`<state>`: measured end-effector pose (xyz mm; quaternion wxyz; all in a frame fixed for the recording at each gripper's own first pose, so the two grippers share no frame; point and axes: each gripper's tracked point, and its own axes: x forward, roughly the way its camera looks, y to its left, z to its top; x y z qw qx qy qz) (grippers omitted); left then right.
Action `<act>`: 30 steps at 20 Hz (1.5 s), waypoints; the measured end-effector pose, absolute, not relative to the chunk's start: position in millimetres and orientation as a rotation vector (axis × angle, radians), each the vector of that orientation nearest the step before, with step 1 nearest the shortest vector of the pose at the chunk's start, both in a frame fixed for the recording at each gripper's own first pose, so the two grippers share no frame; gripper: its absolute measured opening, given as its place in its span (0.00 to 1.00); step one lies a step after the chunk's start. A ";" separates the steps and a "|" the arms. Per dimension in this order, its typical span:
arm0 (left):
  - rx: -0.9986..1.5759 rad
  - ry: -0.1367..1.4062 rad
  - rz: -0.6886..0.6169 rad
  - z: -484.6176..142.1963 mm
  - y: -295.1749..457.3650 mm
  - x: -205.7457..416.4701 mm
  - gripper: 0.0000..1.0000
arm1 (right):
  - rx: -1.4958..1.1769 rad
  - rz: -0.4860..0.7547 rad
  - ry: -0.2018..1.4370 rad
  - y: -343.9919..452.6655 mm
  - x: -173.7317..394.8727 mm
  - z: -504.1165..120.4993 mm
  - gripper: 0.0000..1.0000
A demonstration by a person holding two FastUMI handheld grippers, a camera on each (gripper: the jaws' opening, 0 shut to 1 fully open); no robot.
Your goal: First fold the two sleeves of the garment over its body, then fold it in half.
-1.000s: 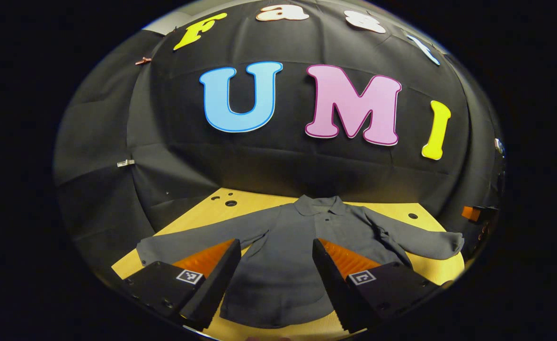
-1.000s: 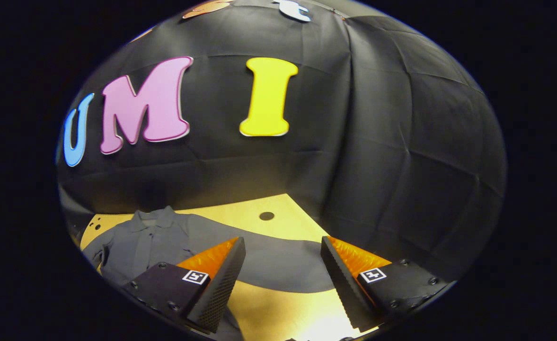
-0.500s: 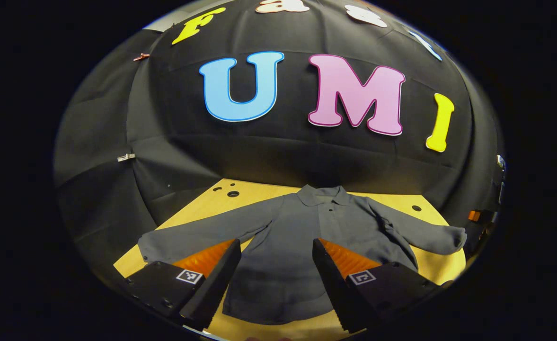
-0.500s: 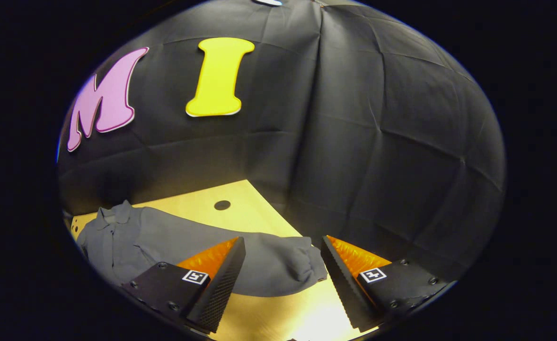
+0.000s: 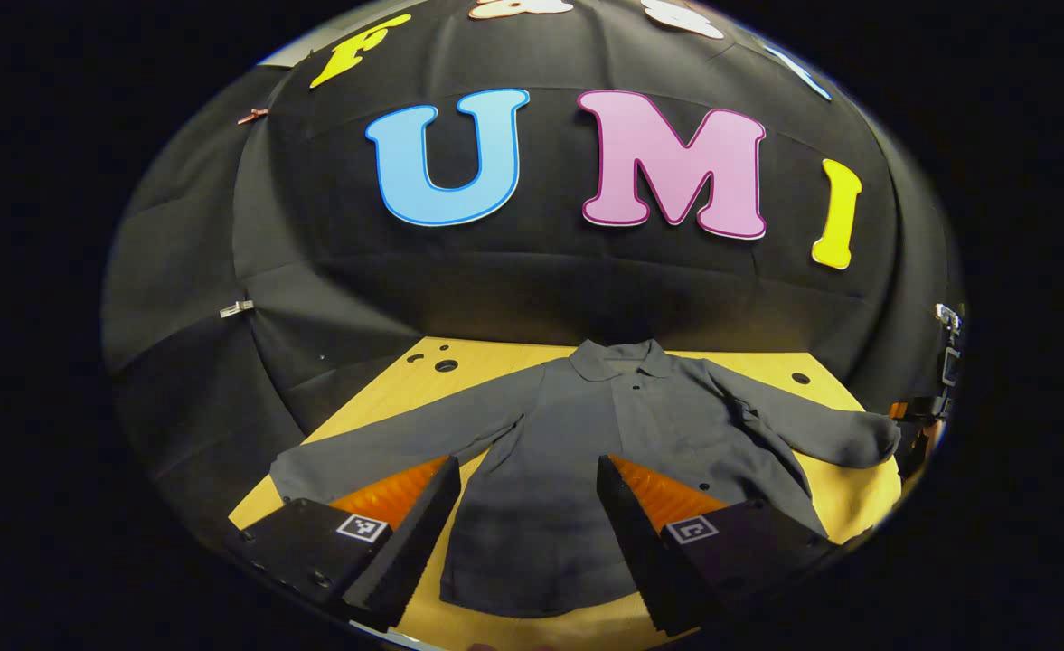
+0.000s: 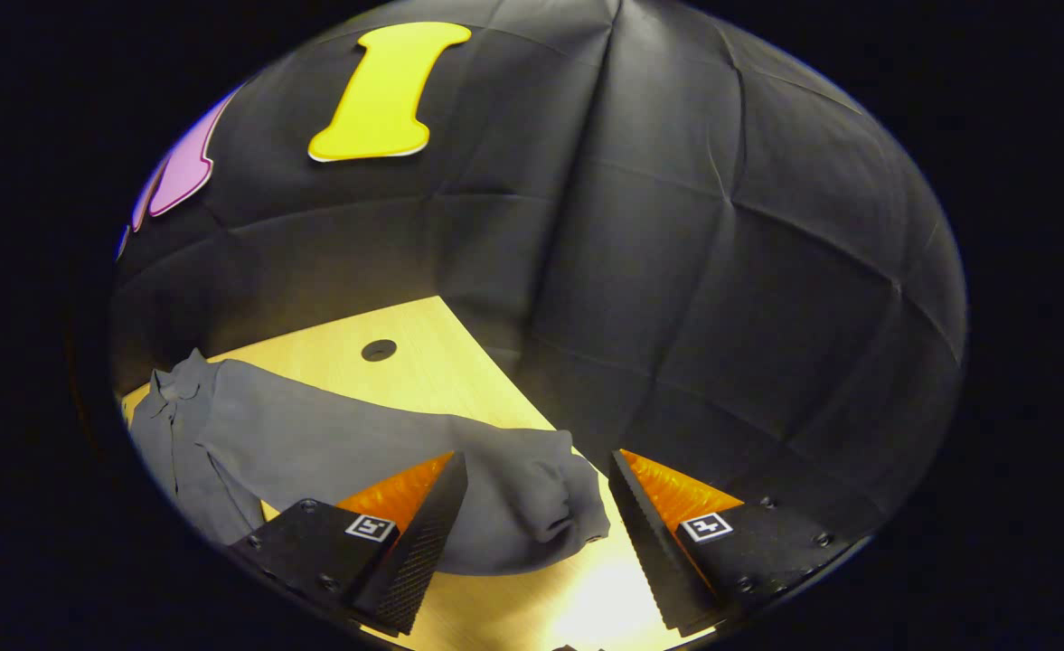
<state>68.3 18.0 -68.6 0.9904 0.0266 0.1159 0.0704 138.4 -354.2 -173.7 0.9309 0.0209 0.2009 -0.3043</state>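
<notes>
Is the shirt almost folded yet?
Not yet. The grey shirt lies flat on the table, both sleeves spread out. The right gripper is open around the right cuff; the left gripper is open. All folds remain.

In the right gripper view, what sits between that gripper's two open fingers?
The cuff end of the shirt's sleeve lies on the wooden table in the gap of the right gripper, whose fingers stand apart with nothing held.

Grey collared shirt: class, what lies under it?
The grey collared shirt lies spread flat on a light wooden table with round holes. The board under the cloth is covered, so any holes there cannot be seen.
</notes>
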 end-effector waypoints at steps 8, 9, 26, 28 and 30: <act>0.051 0.262 0.150 -76.0 18.0 73.8 0.96 | 0.068 -0.655 0.546 -383.1 152.2 -225.9 0.98; 0.051 0.263 0.155 -75.9 19.2 74.6 0.96 | 0.072 -0.650 0.560 -382.0 151.2 -230.8 0.98; 0.065 0.284 0.130 -84.4 0.4 69.3 0.97 | 0.200 -0.530 0.686 -364.4 175.5 -275.1 0.36; 0.066 0.285 0.135 -84.0 2.8 65.4 0.94 | 0.203 -0.517 0.691 -356.9 171.5 -269.6 0.18; 0.064 0.290 0.141 -85.3 5.6 61.6 0.97 | 0.261 -0.464 0.694 -345.9 175.9 -268.2 0.08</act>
